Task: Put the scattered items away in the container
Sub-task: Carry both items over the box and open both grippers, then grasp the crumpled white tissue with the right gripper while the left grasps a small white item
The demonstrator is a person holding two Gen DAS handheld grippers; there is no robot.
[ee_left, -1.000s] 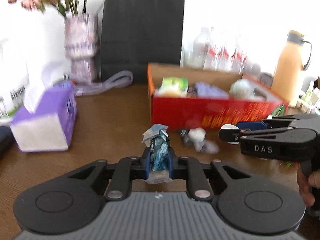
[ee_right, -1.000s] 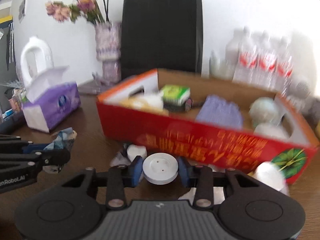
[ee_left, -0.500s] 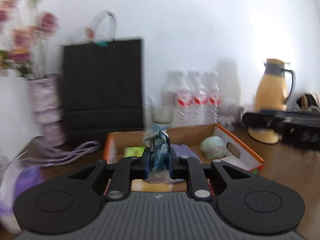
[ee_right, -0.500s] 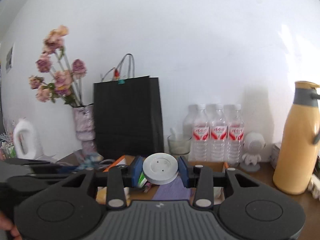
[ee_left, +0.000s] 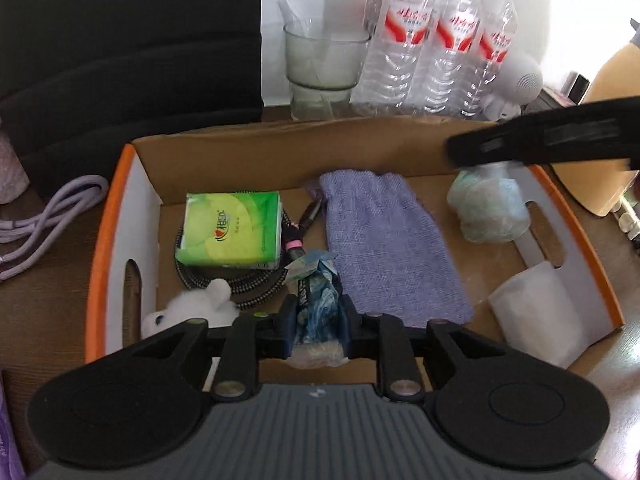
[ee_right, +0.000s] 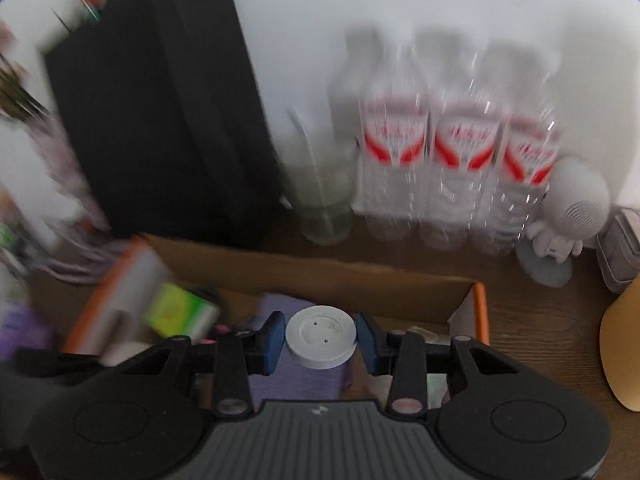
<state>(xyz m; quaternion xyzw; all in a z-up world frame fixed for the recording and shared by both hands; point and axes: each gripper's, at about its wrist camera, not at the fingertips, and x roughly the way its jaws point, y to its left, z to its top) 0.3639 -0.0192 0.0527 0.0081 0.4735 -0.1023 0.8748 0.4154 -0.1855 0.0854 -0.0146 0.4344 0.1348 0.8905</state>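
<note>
My left gripper (ee_left: 318,316) is shut on a crumpled blue-and-white wrapper (ee_left: 318,300) and holds it above the open cardboard box (ee_left: 280,136), near its front edge. My right gripper (ee_right: 321,338) is shut on a white round disc (ee_right: 321,336) above the same box (ee_right: 320,276). It crosses the left wrist view as a blurred dark bar (ee_left: 544,140) over the box's right end. The box holds a green tissue pack (ee_left: 230,234), a purple cloth (ee_left: 384,244), a braided cable (ee_left: 240,288), a white plush (ee_left: 192,312), a pale wrapped ball (ee_left: 488,208) and a white cup (ee_left: 536,312).
Behind the box stand a black bag (ee_left: 128,48), a glass (ee_left: 324,64), three water bottles (ee_left: 440,40) and a small white figure (ee_right: 568,216). A purple cord (ee_left: 52,212) lies left of the box. A yellow jug (ee_left: 612,92) stands to the right.
Both grippers have risen from the table in front of the box and moved over it, tilting down into it. Each still holds its item.
</note>
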